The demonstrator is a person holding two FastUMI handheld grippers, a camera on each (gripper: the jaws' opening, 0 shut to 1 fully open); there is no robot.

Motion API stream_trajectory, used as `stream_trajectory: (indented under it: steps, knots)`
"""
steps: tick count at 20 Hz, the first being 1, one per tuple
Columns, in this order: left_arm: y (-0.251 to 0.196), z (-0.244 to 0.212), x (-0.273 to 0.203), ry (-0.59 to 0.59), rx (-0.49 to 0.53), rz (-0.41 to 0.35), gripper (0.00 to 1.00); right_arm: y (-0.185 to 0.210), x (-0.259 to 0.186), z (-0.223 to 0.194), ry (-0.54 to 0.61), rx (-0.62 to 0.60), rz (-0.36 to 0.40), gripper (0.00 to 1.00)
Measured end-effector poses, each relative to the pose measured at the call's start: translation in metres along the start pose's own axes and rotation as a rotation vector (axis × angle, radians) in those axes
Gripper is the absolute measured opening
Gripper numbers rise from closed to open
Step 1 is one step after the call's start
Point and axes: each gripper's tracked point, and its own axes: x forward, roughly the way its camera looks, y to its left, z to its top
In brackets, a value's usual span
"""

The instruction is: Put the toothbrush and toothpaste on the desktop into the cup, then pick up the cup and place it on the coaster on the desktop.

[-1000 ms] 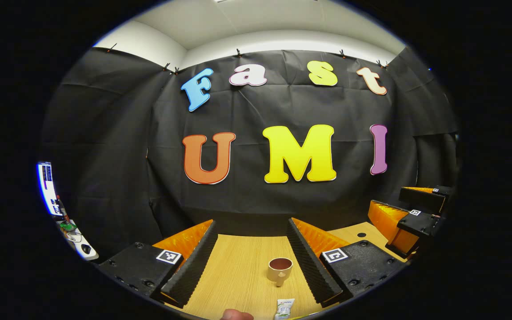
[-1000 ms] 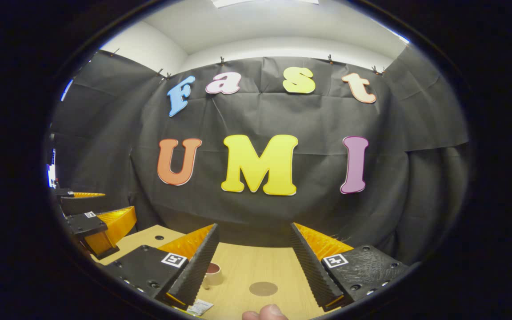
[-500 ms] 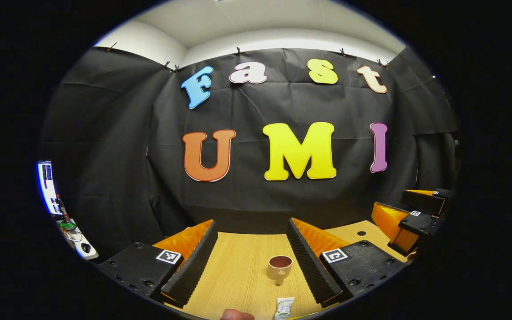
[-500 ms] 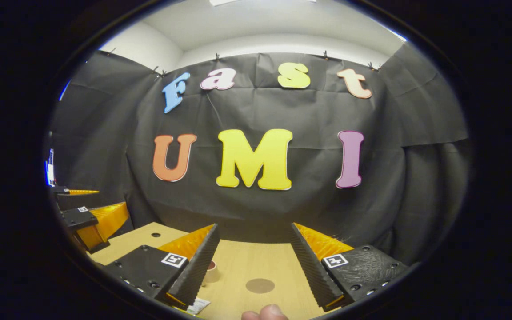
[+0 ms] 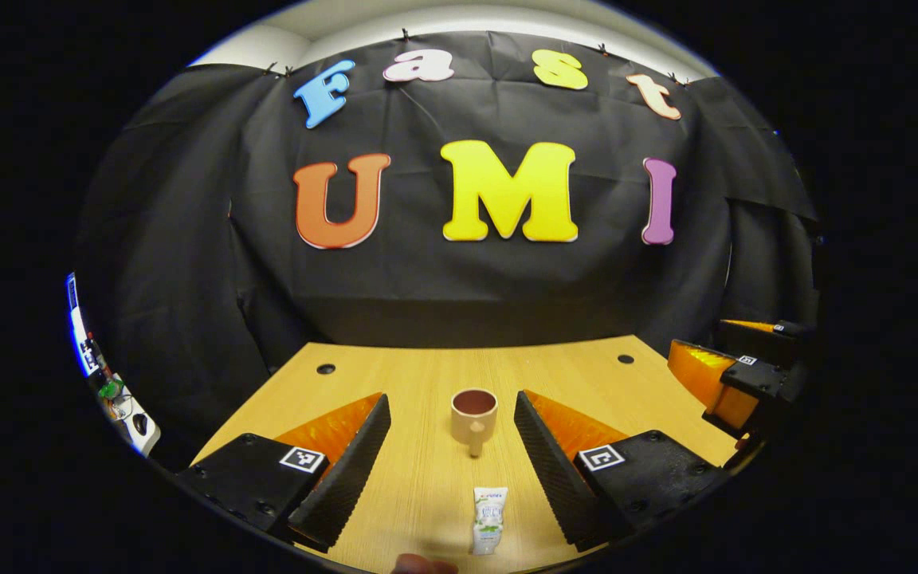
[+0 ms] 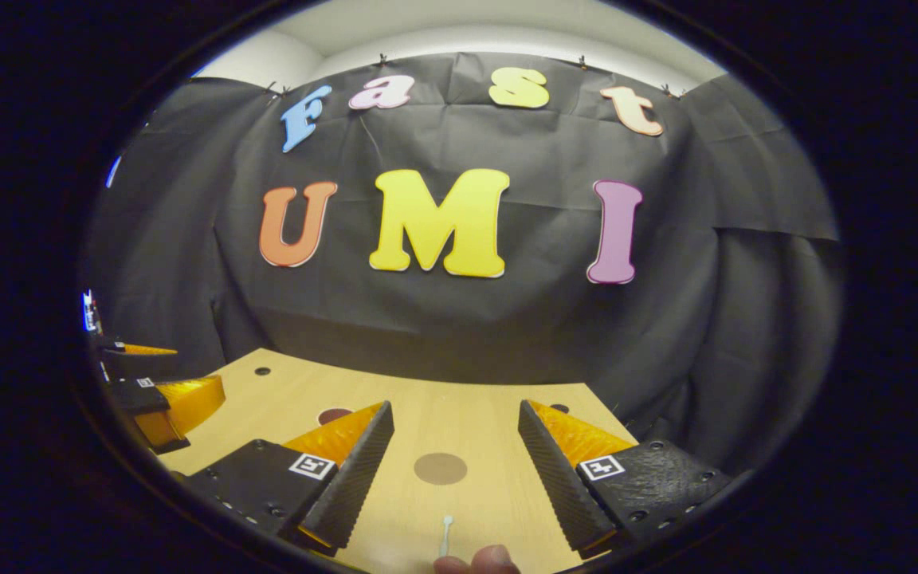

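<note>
On the wooden desktop (image 5: 395, 375) stands a beige cup (image 5: 474, 410) with a dark inside and its handle toward me. It sits ahead of my open left gripper (image 5: 451, 400), between the lines of its fingers. A small white toothpaste tube (image 5: 488, 518) lies nearer, between the fingers and untouched. In the right gripper view a round brown coaster (image 6: 440, 468) lies ahead of my open right gripper (image 6: 455, 408). The white toothbrush (image 6: 445, 536) lies just before it. The cup's rim (image 6: 334, 414) peeks out behind the right gripper's left-hand finger.
The other gripper (image 5: 746, 375) hovers at the desktop's right edge in the left gripper view, and at the left (image 6: 160, 399) in the right gripper view. Cable holes (image 5: 325, 369) mark the desktop's far corners. A screen and clutter (image 5: 108, 391) sit off to the left.
Both views have tipped downward, so much more desktop shows. The toothpaste tube is now fully in view and the toothbrush has appeared. Both grippers stay open.
</note>
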Motion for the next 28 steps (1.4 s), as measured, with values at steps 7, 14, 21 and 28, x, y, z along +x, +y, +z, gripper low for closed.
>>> stream_trajectory:
  steps: [7,14,21,28]
  knots:
    - [-0.029,-0.092,-0.002,0.243,0.012,-0.061,1.00,-0.019,-0.001,-0.066,0.166,-0.026,-0.004,0.95]
    - [-0.040,-0.162,0.004,0.389,-0.035,-0.082,1.00,-0.033,-0.011,-0.106,0.261,-0.049,-0.026,0.98]
    - [-0.050,-0.208,0.019,0.434,-0.048,-0.071,1.00,-0.046,-0.018,-0.118,0.299,-0.076,-0.054,0.95]
    - [-0.046,-0.240,0.026,0.465,-0.054,-0.060,0.87,-0.047,-0.020,-0.125,0.324,-0.093,-0.054,0.95]
